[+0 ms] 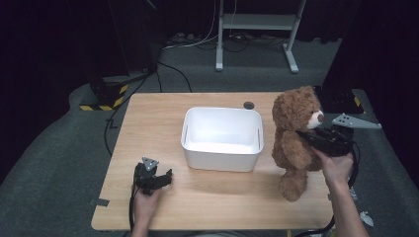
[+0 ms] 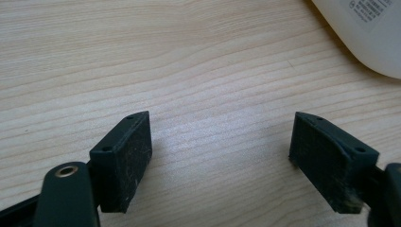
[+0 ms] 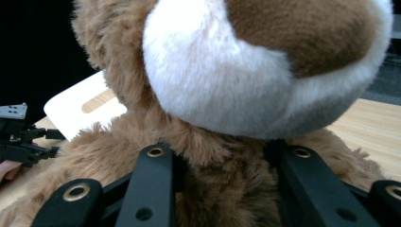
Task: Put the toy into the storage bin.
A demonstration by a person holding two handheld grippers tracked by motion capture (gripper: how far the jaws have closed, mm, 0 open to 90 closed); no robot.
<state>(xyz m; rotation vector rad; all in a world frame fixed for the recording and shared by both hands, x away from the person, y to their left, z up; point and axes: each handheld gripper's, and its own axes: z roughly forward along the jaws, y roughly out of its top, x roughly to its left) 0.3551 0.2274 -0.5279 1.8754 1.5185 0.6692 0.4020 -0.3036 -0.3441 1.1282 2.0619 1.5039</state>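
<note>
The right gripper (image 1: 309, 138) has its fingers (image 3: 151, 189) clamped on the chest of the brown teddy bear (image 1: 295, 133), held upright just right of the white plastic bin (image 1: 222, 138). The left gripper (image 1: 157, 178) rests on the table (image 1: 217, 197) left of the bin, fingers (image 2: 125, 158) apart.

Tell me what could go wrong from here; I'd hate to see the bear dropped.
The right gripper pinches only soft fur at the teddy bear's neck, so the bear could slip free. Its legs hang low beside the white bin and might catch the rim. The left gripper, open on the table, gives no support.
</note>
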